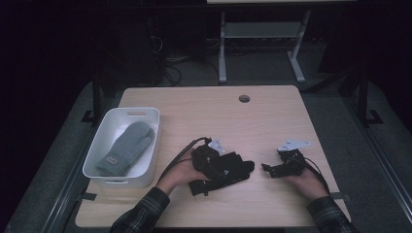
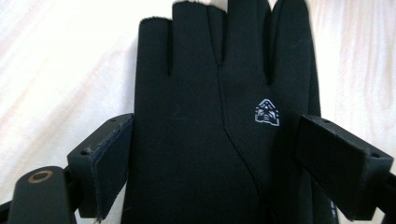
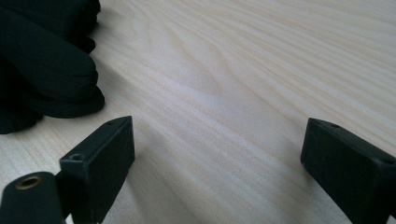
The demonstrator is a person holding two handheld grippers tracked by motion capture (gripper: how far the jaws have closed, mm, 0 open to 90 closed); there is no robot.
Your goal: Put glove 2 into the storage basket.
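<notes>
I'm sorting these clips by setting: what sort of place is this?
Probably a lab or workshop set up for recording, not a home: a bare wooden table with a cable hole, loose cables on the dark floor behind, and a metal desk frame beyond.

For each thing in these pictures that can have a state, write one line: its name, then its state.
black glove: flat on the table, between open jaws.
grey mitten: lying in the bin.
white bin: upright, uncovered.
left gripper: open.
right gripper: open, nothing between its jaws.
</notes>
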